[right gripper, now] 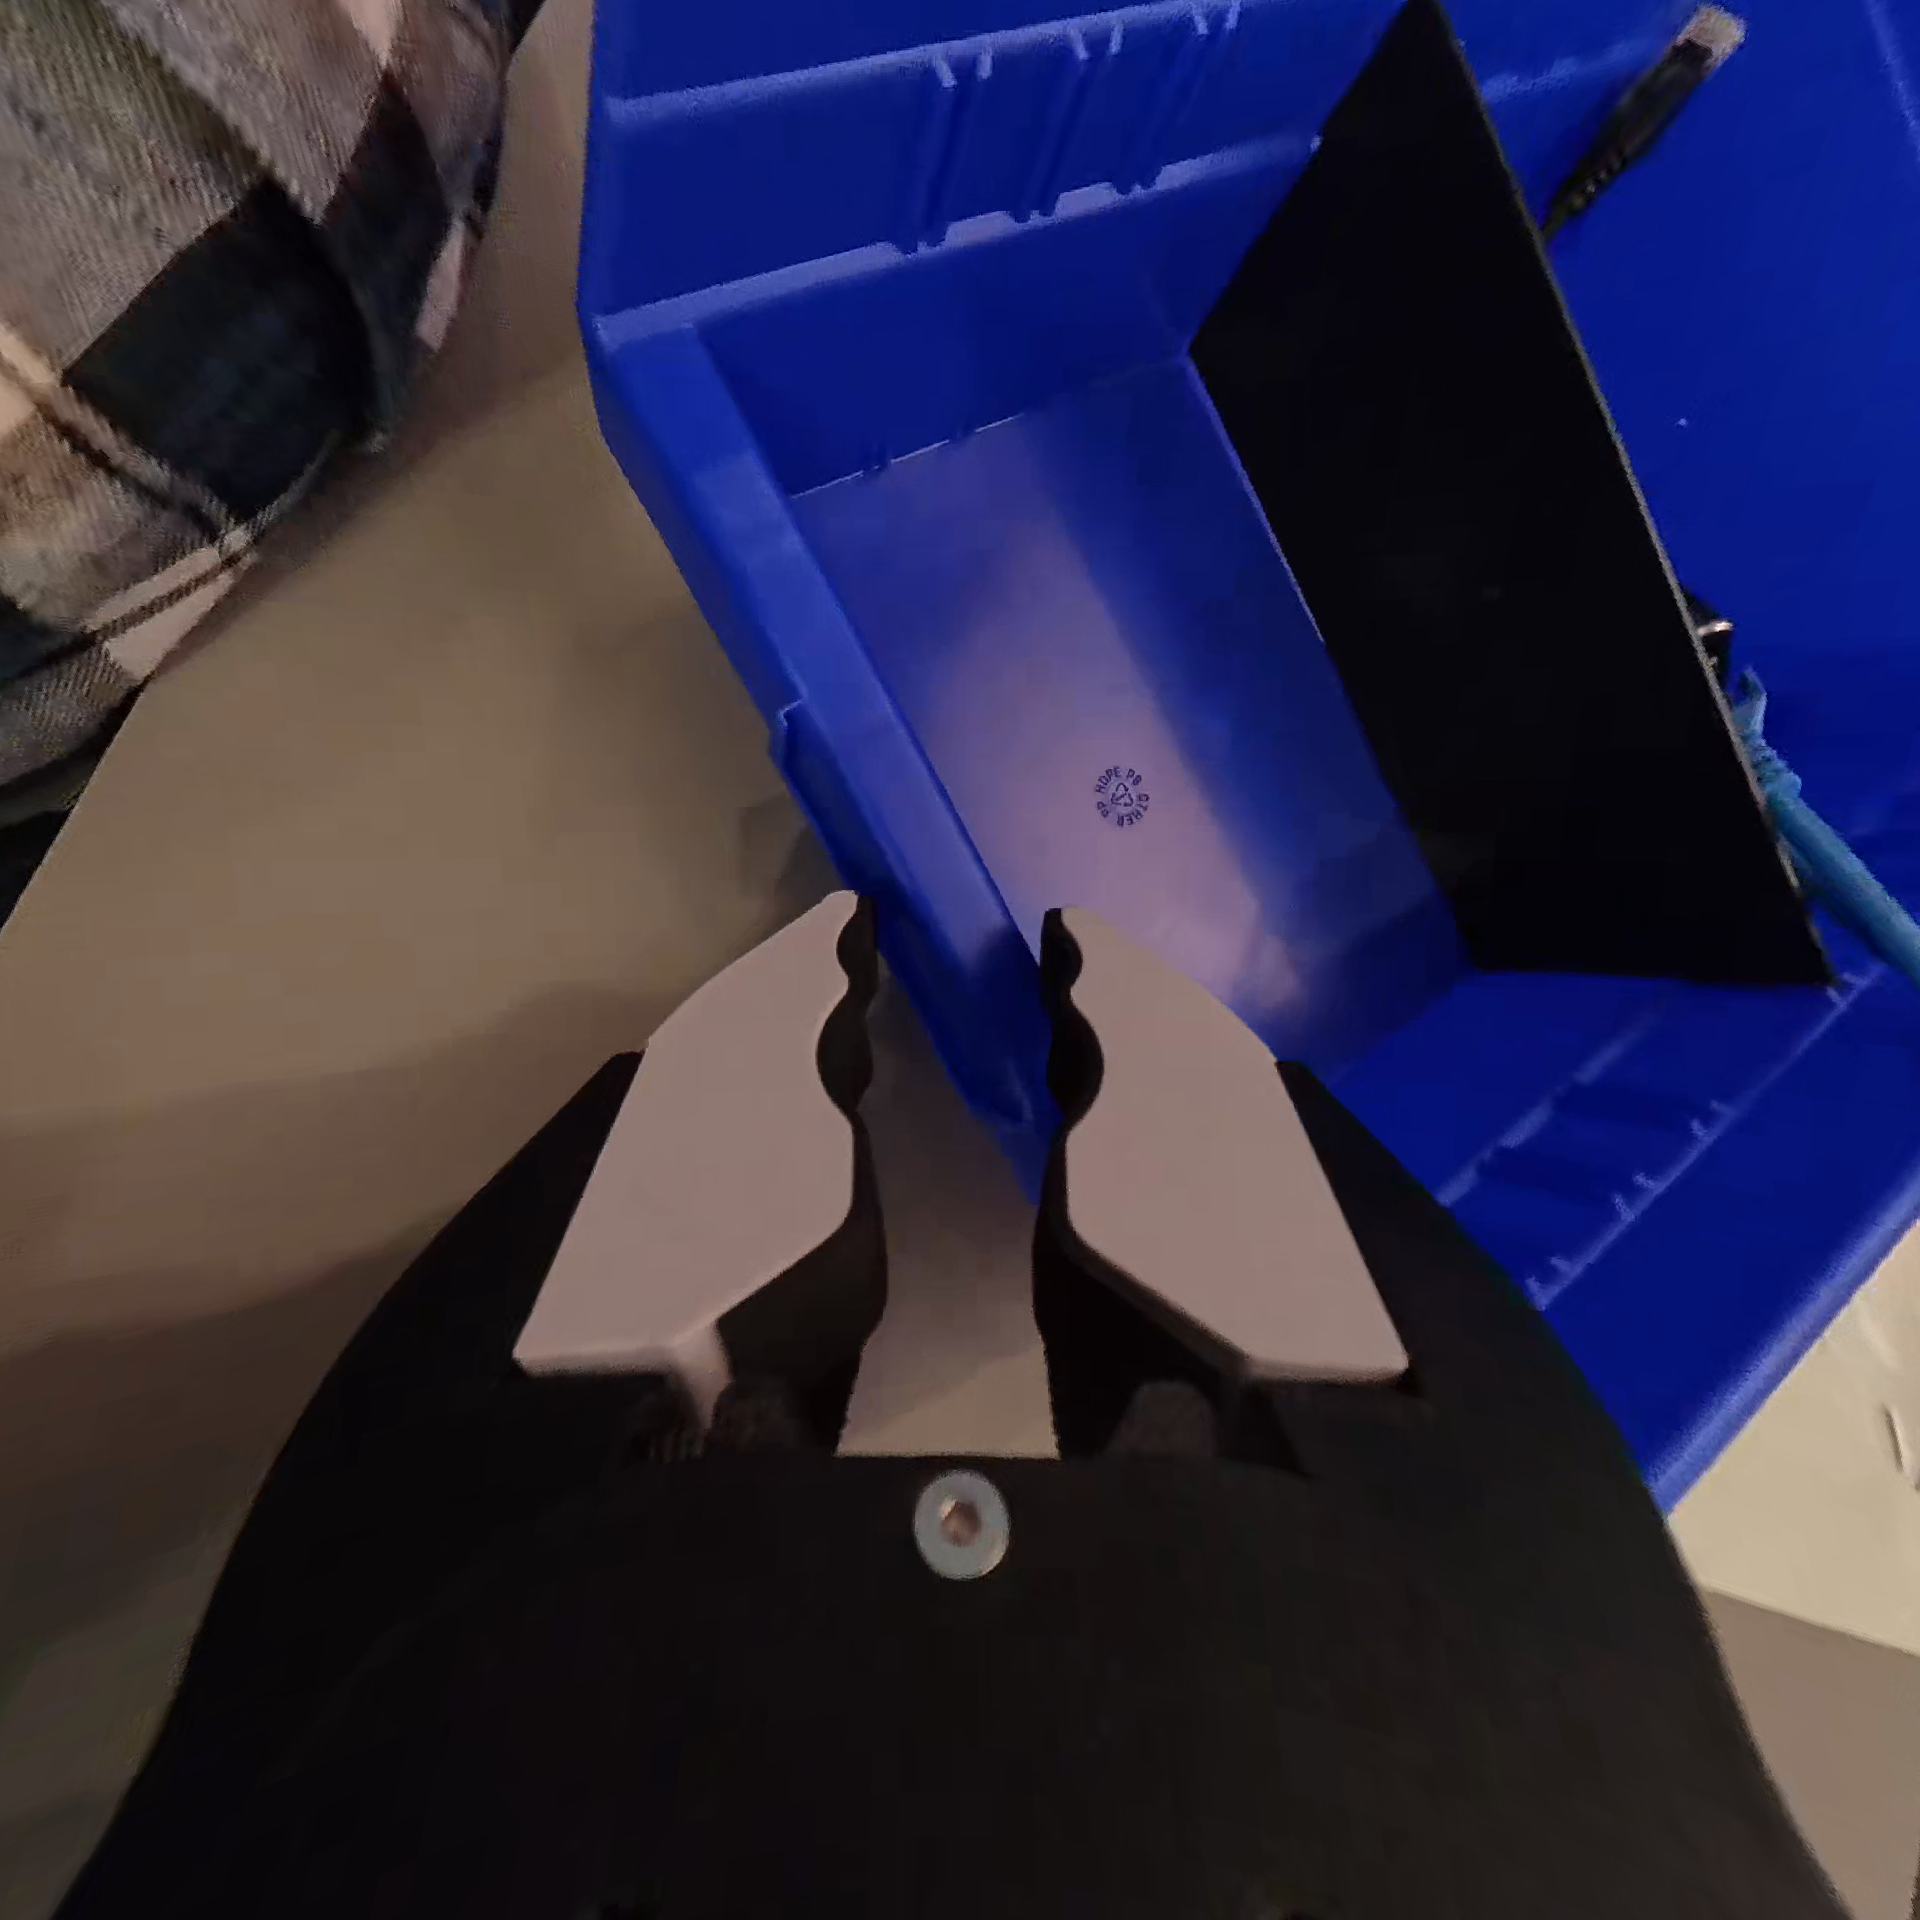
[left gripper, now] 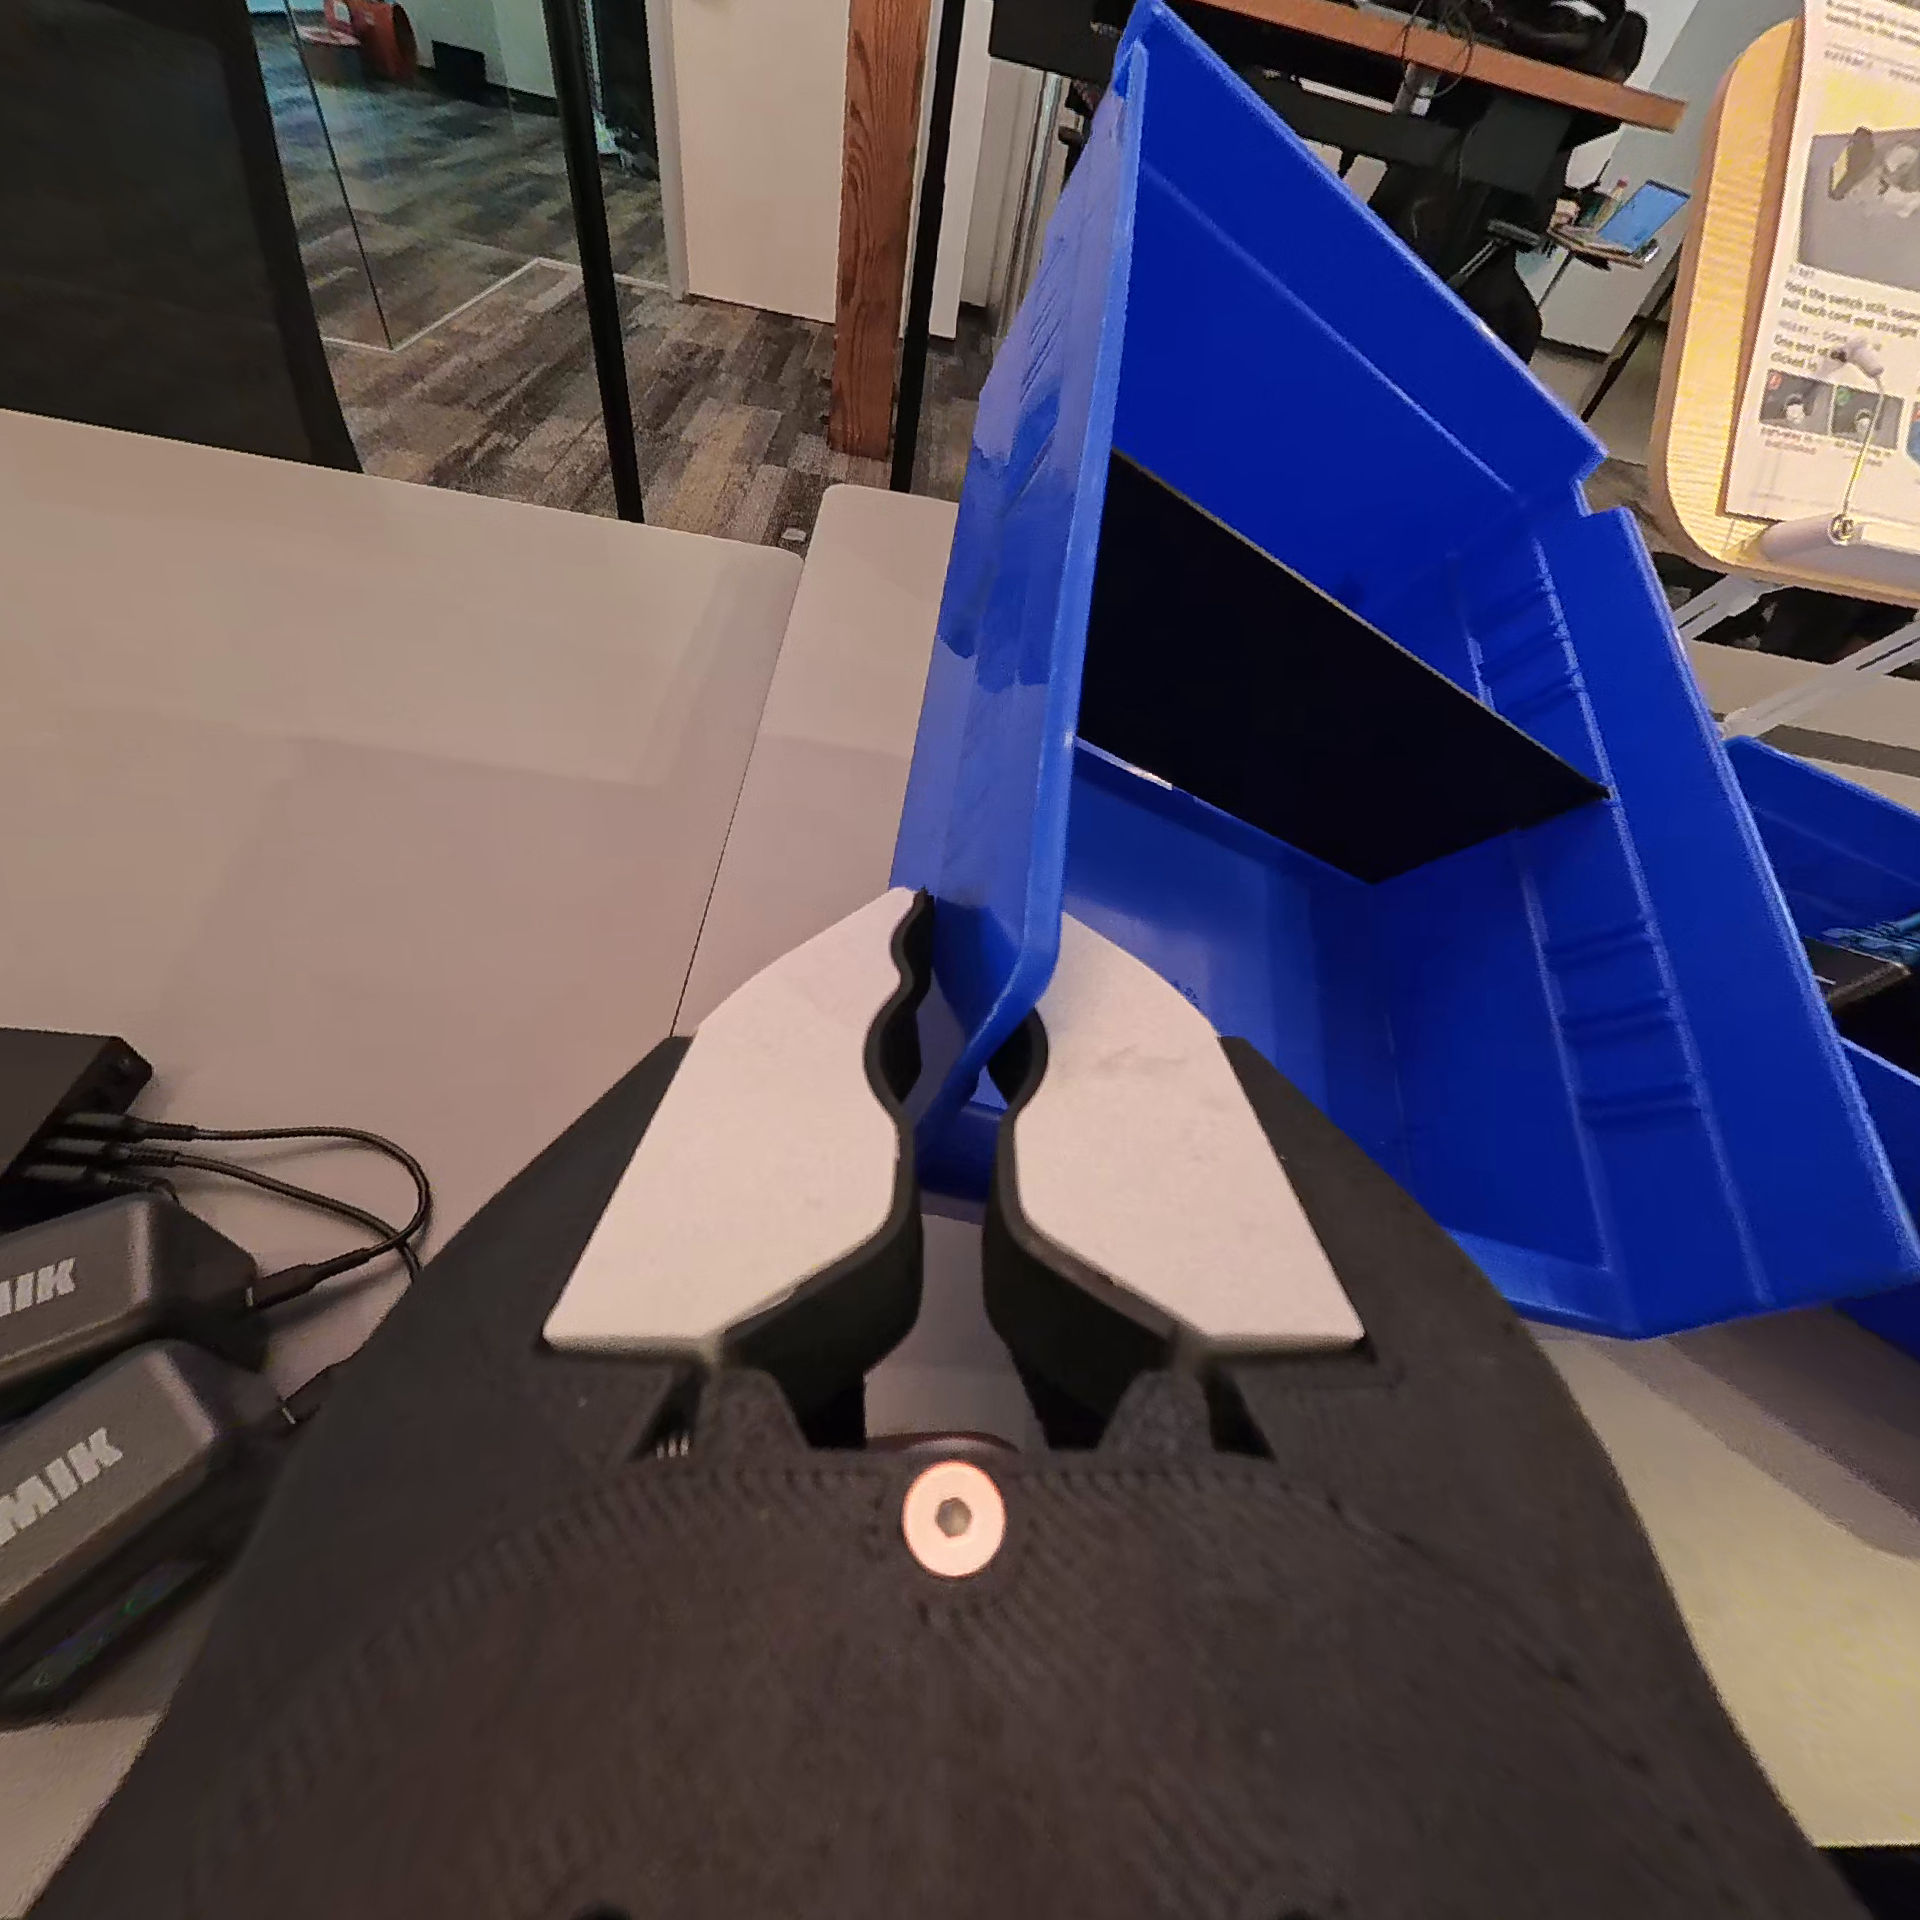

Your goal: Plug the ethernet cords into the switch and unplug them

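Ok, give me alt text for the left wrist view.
The left gripper has its fingers clamped on the side wall of a tilted blue bin with a black divider inside, above a pale table; black devices with cables lie at left.

Your right gripper [right gripper: 951,997] is straddling the blue bin's [right gripper: 831,665] side wall, fingers [right gripper: 1164,1122] spread, with a black divider [right gripper: 1507,623] standing inside.

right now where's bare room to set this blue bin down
Free: the pale tabletop left of the blue bin. Crowded: the near-left corner with black power packs and cables, and right, by a second bin.
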`<state>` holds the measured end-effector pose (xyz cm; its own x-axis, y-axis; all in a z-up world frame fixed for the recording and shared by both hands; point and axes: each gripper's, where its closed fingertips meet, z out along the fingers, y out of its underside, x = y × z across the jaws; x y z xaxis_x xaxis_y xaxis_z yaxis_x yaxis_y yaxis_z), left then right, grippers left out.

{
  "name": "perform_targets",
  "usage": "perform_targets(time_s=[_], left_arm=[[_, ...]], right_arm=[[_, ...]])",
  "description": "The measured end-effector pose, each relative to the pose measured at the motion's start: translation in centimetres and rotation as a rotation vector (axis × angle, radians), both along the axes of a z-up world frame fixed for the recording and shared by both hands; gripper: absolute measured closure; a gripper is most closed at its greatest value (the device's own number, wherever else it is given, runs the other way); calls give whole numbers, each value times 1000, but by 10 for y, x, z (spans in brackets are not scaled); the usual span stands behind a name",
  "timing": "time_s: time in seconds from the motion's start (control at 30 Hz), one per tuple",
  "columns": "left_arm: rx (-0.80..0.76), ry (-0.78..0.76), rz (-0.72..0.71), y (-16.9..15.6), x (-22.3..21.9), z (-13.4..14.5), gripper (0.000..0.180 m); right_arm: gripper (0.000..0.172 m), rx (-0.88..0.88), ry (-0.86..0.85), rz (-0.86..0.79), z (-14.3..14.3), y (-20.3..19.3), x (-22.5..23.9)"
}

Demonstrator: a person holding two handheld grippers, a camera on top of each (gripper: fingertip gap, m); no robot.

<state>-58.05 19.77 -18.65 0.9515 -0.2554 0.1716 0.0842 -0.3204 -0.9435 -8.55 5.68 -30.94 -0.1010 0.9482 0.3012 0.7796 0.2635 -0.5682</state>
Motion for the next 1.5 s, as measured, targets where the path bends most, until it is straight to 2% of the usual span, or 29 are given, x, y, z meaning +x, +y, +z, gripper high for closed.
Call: perform_targets(time_s=[0.2,0.37,0.73,0.9,1.0,1.07,1.1,1.2,1.27,1.3,1.4,1.5], left_arm=[[6,-10,34,-5,-16,-1,173],[18,-16,81,-16,-40,2,172],[37,-2,192,-39,-84,16,172],[51,-4,217,-47,-92,25,172],[53,-8,214,-50,-90,28,172],[55,-5,187,-52,-85,31,172],[52,-6,162,-53,-80,33,172],[56,4,65,-55,-60,38,172],[78,26,-30,-54,-38,44,172],[97,44,-88,-54,-23,48,172],[122,80,-275,-52,35,58,172],[151,77,-436,-47,113,68,172]], right_arm=[[144,19,-10,-2,0,28,-47],[148,-11,13,-33,-1,57,-105],[148,-44,5,-424,-3,182,-235],[148,-28,19,-545,-3,242,-274],[146,-64,4,-560,-3,262,-287],[108,-104,29,-520,4,253,-287],[104,-124,64,-478,12,242,-285],[102,-125,175,-364,43,193,-253],[113,-123,256,-293,63,153,-216],[112,-147,279,-275,68,134,-194],[118,-227,348,-266,75,85,-124],[122,-296,414,-310,81,42,-59]])
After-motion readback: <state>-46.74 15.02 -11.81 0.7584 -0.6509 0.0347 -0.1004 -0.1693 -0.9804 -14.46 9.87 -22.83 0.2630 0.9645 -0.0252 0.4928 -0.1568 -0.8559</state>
